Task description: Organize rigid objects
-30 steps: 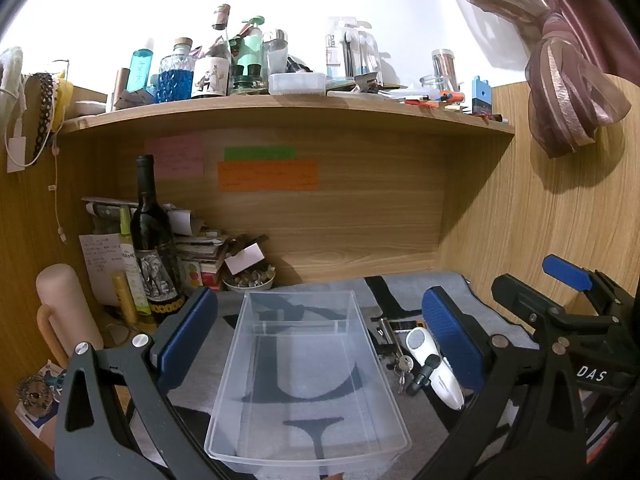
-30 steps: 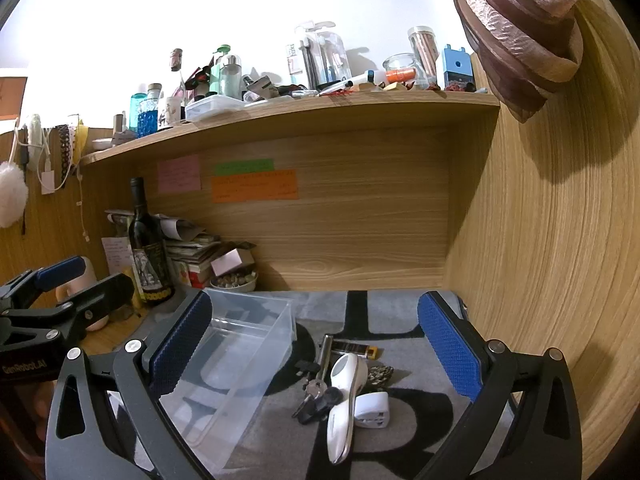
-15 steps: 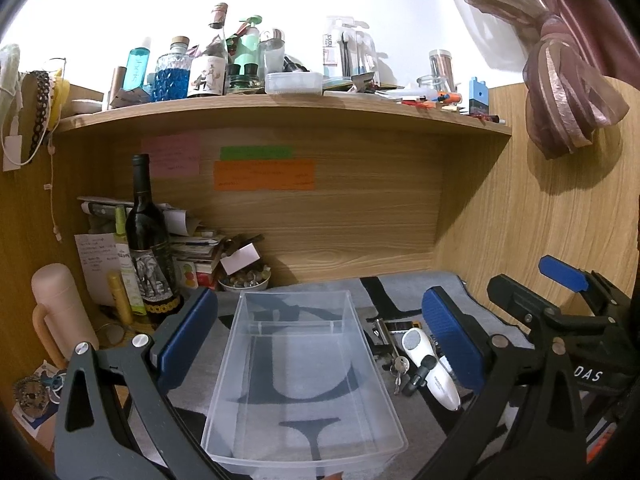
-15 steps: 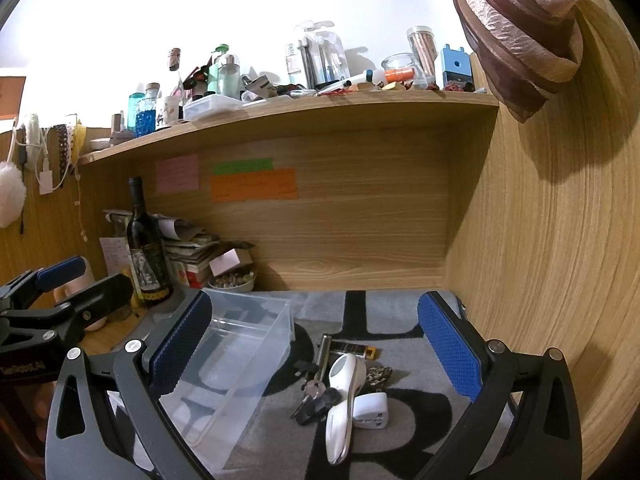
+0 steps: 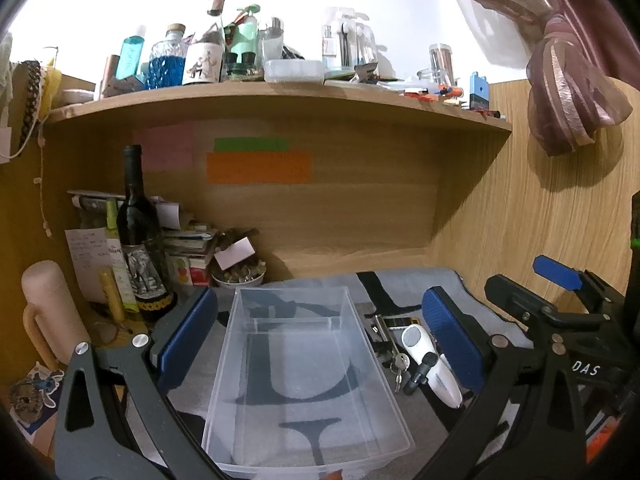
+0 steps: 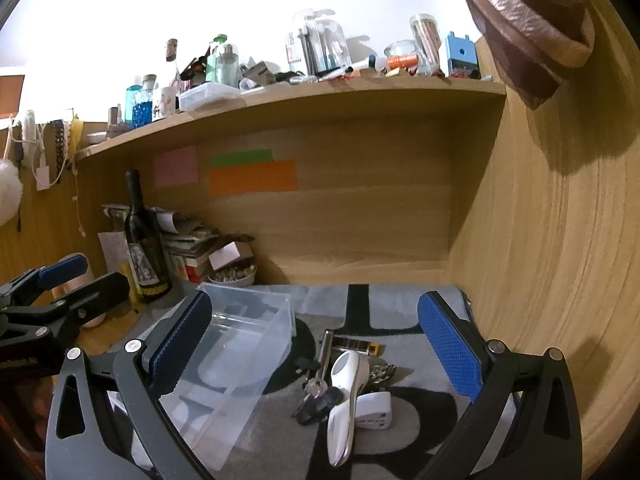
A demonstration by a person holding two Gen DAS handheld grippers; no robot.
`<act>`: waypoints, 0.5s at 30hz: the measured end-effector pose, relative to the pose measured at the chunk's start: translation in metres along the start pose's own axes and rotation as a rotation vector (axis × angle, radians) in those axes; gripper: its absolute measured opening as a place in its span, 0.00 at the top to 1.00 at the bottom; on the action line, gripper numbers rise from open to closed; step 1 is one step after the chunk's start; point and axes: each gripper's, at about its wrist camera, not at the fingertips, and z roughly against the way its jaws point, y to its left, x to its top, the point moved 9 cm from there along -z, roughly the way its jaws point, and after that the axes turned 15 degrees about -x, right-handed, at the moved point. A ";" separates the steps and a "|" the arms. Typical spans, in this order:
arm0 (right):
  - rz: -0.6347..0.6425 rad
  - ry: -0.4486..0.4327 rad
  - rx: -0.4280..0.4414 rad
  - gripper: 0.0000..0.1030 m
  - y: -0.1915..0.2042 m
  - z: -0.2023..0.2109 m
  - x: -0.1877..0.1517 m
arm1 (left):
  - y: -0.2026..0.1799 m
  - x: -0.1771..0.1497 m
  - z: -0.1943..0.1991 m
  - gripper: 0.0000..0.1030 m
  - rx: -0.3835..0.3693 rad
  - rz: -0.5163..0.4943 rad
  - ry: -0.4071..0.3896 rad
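A clear empty plastic bin sits on a grey patterned mat; it also shows in the right wrist view. Right of the bin lies a pile: a white handheld device, keys with a black fob, a white plug adapter, a metal clip and a dark battery-like stick. The device shows in the left wrist view too. My left gripper is open, above the bin. My right gripper is open, above the pile.
A dark wine bottle, stacked books and a small bowl crowd the back left corner. A pink cylinder stands at the far left. A cluttered shelf overhangs. Wooden walls close the back and right.
Both views have shifted slightly; the left gripper has drifted a little back and up. Both grippers stay open and nothing was picked up.
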 end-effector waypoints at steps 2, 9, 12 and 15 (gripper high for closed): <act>0.001 0.009 0.003 0.00 -0.002 -0.005 -0.001 | 0.004 -0.002 -0.004 0.00 -0.017 -0.001 0.018; 0.019 0.069 -0.036 0.00 -0.016 -0.030 -0.004 | 0.039 -0.006 -0.015 0.02 -0.005 0.003 0.090; 0.033 0.110 -0.060 0.07 -0.025 -0.045 -0.008 | 0.062 -0.014 -0.023 0.20 0.032 0.004 0.159; 0.046 0.163 -0.073 0.14 -0.031 -0.063 -0.014 | 0.088 -0.027 -0.036 0.25 0.050 0.037 0.245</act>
